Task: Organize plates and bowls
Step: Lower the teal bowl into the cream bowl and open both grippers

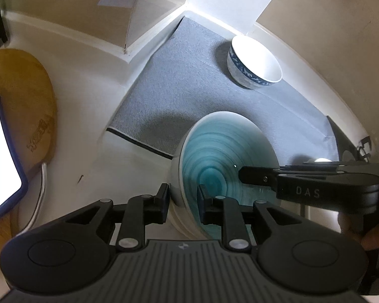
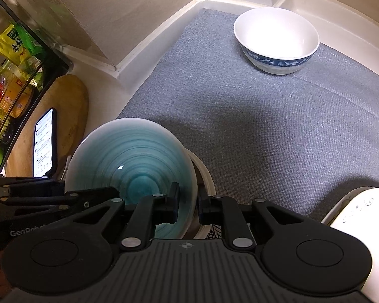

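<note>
A teal-swirled plate (image 1: 222, 156) (image 2: 131, 161) with a white rim is held tilted above the grey mat (image 1: 184, 80) (image 2: 252, 126). My left gripper (image 1: 184, 194) is shut on its left rim. My right gripper (image 2: 188, 202) is shut on its right rim, and it shows in the left wrist view (image 1: 255, 176) as a black arm from the right. A white rim of another dish (image 2: 204, 174) lies under the plate. A white bowl with a blue band (image 1: 255, 63) (image 2: 278, 40) stands upright at the far end of the mat.
A wooden cutting board (image 1: 20, 106) (image 2: 68, 111) and a phone with a lit screen (image 1: 0, 151) (image 2: 45, 144) lie left of the mat. A rack of packaged food (image 2: 10, 63) stands far left. A white appliance (image 2: 358, 209) sits at right. Walls enclose the mat's far corner.
</note>
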### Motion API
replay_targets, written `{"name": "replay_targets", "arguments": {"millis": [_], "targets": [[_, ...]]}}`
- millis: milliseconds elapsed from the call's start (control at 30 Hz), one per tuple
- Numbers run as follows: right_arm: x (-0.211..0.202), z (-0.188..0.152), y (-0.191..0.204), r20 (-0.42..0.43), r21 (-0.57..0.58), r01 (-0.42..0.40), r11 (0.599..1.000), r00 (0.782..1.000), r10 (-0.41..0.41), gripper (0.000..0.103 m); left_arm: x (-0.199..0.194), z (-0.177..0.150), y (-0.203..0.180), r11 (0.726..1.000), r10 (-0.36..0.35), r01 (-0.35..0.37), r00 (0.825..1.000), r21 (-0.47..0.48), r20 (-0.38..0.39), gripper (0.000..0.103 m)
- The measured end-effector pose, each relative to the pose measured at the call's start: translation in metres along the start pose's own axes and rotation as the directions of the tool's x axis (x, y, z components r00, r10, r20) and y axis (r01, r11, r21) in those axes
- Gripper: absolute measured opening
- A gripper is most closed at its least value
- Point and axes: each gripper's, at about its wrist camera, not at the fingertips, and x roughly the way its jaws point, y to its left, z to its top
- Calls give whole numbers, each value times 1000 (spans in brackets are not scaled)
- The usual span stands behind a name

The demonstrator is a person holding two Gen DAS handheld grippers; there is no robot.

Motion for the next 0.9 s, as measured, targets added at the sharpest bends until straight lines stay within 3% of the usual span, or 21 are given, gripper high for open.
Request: {"name": "replay_targets", "arguments": {"millis": [300,533,900], "targets": [[-3,4,-3,-12,0,-24,1000,1000,24,17,1,5,13,995,-66,63,997,-79,-29,25],[-5,10,-15,-78,60,-57,997,995,61,17,-3,11,8,996,-70,68,997,-49,-26,25],[-10,15,-15,-130,55,-83,995,988,89,28,-1,15,8,996,-69,67,997,-53,-26,25]]}}
